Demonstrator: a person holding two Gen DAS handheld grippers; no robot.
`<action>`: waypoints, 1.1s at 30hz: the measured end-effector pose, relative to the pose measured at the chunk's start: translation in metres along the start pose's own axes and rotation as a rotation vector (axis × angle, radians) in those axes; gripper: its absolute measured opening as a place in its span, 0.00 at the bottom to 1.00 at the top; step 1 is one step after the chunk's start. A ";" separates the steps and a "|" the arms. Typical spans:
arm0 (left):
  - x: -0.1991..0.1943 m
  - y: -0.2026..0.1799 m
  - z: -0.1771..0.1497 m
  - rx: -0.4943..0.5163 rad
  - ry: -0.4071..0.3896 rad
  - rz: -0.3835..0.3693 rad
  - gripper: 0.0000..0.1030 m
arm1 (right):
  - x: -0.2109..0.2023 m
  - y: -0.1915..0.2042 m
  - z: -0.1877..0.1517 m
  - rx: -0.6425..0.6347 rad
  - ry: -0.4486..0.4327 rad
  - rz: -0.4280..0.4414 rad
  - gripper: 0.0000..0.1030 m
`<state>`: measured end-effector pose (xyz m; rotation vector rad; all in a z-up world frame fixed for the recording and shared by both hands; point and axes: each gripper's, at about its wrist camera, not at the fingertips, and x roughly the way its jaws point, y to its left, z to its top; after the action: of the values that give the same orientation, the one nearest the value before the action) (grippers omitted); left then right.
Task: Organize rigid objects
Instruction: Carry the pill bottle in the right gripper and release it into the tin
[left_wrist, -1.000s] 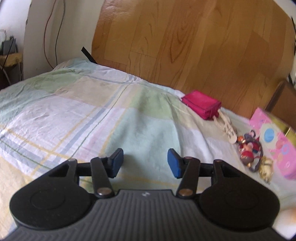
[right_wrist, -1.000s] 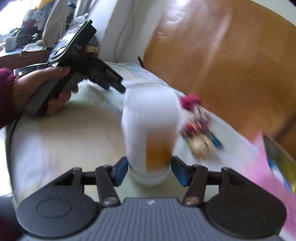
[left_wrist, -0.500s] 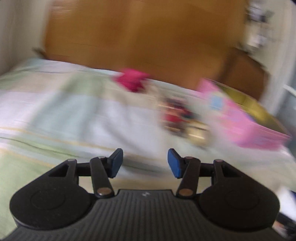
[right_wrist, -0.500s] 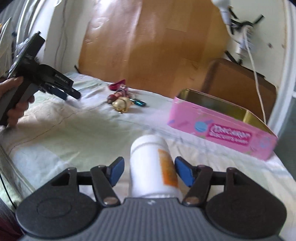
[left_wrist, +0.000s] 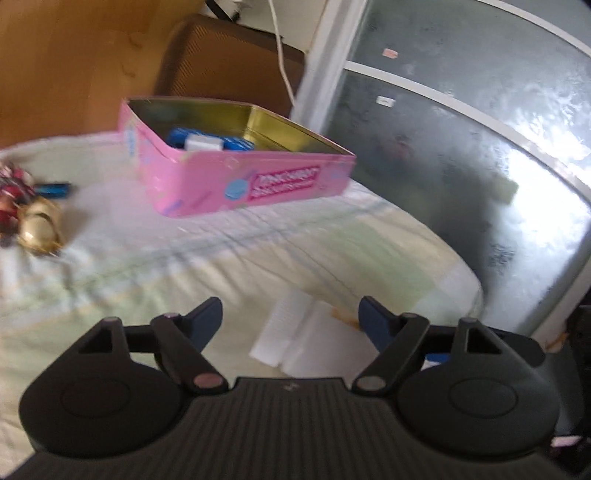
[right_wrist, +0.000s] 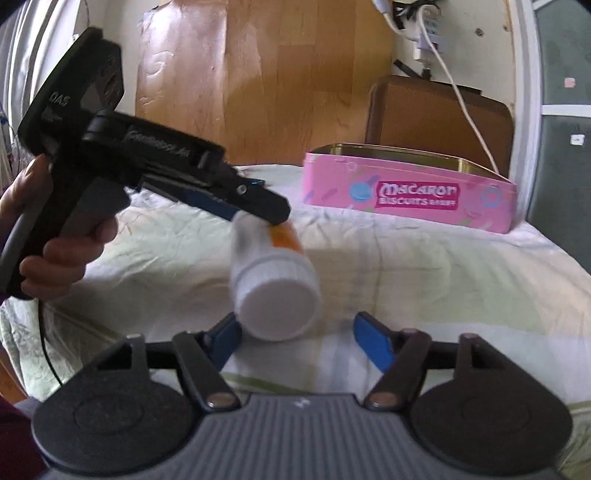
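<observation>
Pink tin (left_wrist: 236, 184), lid off, sits far on my bed sheet (left_wrist: 184, 266), blue and white packets (left_wrist: 207, 142) inside. My left gripper (left_wrist: 290, 319) hangs spread and empty above the white bottle (right_wrist: 273, 291), which lies on its side, cap toward my right gripper (right_wrist: 295, 338), also wide apart, its left pad at the cap. Wooden headboard (right_wrist: 258, 74) far left; frosted glass (left_wrist: 480, 129) right.

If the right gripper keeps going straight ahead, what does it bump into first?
Probably the white bottle lying on the bed, its cap facing the open right gripper. The left gripper and pink biscuit tin sit farther on.
</observation>
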<state>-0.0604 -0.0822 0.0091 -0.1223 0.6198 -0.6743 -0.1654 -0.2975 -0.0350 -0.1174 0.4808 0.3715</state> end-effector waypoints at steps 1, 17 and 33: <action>0.003 0.000 0.001 -0.017 0.004 -0.015 0.80 | -0.001 -0.004 0.001 0.000 -0.007 -0.017 0.66; 0.038 -0.020 0.016 -0.051 0.031 -0.021 0.75 | 0.028 -0.034 0.017 0.059 -0.044 -0.001 0.64; 0.115 -0.034 0.162 0.022 -0.118 0.046 0.75 | 0.075 -0.127 0.110 0.106 -0.212 -0.085 0.63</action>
<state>0.0836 -0.1941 0.0940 -0.1258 0.5000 -0.6243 -0.0087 -0.3690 0.0292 0.0048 0.2840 0.2714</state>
